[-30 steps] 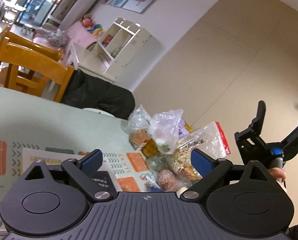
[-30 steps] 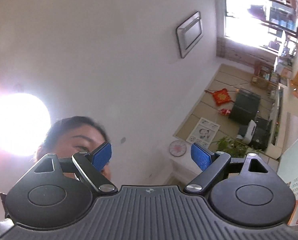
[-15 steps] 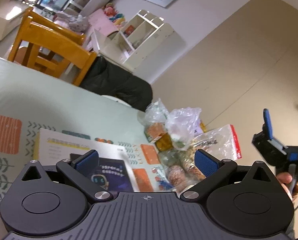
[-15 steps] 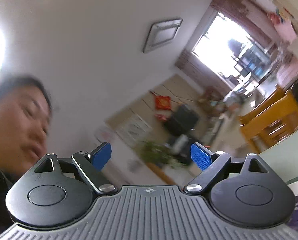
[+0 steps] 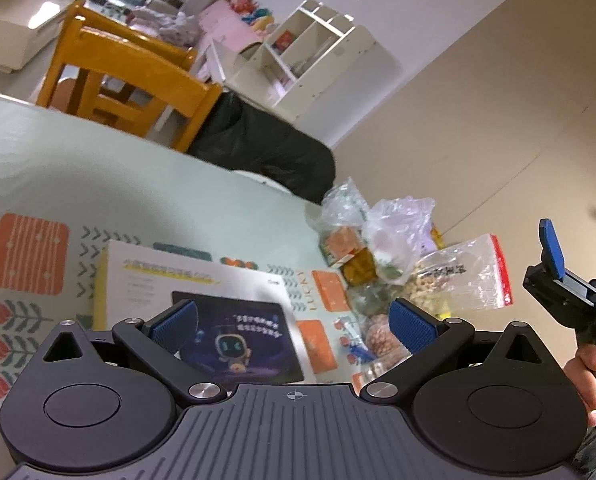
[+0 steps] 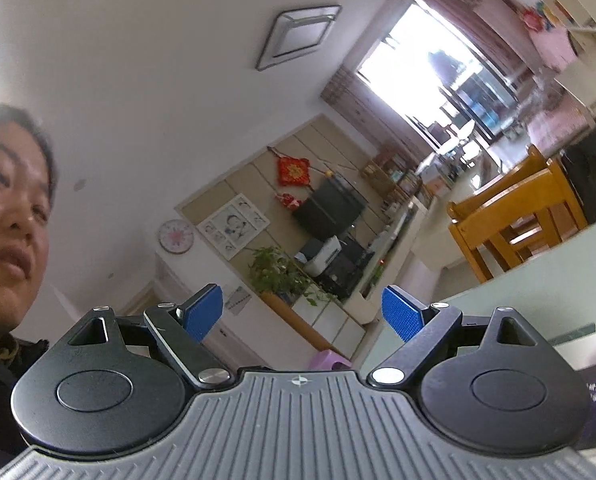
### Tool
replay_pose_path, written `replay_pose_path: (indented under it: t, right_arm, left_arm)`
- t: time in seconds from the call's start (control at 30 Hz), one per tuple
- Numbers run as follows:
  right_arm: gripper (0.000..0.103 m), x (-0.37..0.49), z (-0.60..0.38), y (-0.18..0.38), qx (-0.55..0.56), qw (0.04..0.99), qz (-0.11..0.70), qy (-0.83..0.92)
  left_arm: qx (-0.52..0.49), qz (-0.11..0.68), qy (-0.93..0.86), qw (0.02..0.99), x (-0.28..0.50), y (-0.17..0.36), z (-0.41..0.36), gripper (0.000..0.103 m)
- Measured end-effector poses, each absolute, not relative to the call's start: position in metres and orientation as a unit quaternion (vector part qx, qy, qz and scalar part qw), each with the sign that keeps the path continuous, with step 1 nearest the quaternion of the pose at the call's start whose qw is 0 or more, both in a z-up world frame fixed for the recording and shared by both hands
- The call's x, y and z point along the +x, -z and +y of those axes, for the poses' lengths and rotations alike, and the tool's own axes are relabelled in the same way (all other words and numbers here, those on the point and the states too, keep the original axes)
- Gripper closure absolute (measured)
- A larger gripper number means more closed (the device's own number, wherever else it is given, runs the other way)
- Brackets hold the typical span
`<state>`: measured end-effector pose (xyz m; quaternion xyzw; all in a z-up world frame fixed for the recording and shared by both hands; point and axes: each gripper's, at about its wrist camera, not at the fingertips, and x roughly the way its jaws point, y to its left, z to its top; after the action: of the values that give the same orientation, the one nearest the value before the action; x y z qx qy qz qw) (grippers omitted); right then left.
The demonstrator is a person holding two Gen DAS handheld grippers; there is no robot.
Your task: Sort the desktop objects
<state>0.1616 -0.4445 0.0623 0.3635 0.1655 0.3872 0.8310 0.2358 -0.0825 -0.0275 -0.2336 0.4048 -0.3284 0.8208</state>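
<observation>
Left gripper (image 5: 291, 322) is hovering above the table (image 5: 137, 184), fingers spread wide, nothing between the blue pads (image 5: 412, 326). Right gripper (image 6: 302, 314) is likewise spread and gripping nothing, tilting up toward the ceiling and room; in the left wrist view it is sitting at 3 o'clock, handle wrapped by the person's right hand (image 5: 588, 372).

Task items on the patterned tablecloth:
- 1 white-and-yellow booklet (image 5: 169, 276) is lying flat at 7 o'clock, just beyond the left gripper.
- 1 dark card with a cartoon robot (image 5: 237, 344) is resting on top of the booklet.
- A heap of clear plastic food bags (image 5: 386, 256) is sitting at 4 o'clock, touching one another; exact count unclear, at least 4. 1 zip bag with a red seal strip (image 5: 466, 276) is holding pale nuts.

2 wooden chairs (image 5: 125, 92) are standing at 11 o'clock beyond the table edge.
</observation>
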Motion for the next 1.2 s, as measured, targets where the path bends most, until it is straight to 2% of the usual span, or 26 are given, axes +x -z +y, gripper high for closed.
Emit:
replay_pose_path:
  t: [0.13, 0.27, 0.4, 0.57, 0.7, 0.83, 1.2]
  right_arm:
    - [0.000, 0.163, -0.447, -0.046, 0.361, 0.831, 0.185, -0.380]
    - [0.000, 0.179, -0.448, -0.015, 0.346, 0.831, 0.257, -0.353]
    - [0.000, 0.192, -0.477, 0.052, 0.371, 0.825, 0.279, -0.322]
    - [0.000, 0.219, -0.524, 0.138, 0.461, 0.764, 0.365, -0.266]
    - [0.000, 0.234, -0.547, 0.183, 0.474, 0.747, 0.413, -0.217]
    - [0.000, 0.259, -0.549, 0.210, 0.432, 0.736, 0.479, -0.207]
    - [0.000, 0.289, -0.535, 0.246, 0.429, 0.696, 0.513, -0.261]
  left_arm:
    - [-0.233, 0.434, 0.316, 0.810, 0.245, 0.040, -0.081, 0.000]
    - [-0.261, 0.484, 0.306, 0.777, 0.266, 0.067, -0.072, 0.000]
    - [-0.284, 0.529, 0.297, 0.743, 0.296, 0.102, -0.058, 0.000]
    - [-0.290, 0.573, 0.302, 0.704, 0.331, 0.152, -0.043, 0.000]
    - [-0.287, 0.599, 0.310, 0.680, 0.346, 0.180, -0.043, 0.000]
    - [-0.273, 0.616, 0.315, 0.668, 0.354, 0.196, -0.050, 0.000]
    - [-0.212, 0.635, 0.315, 0.672, 0.360, 0.198, -0.066, 0.000]
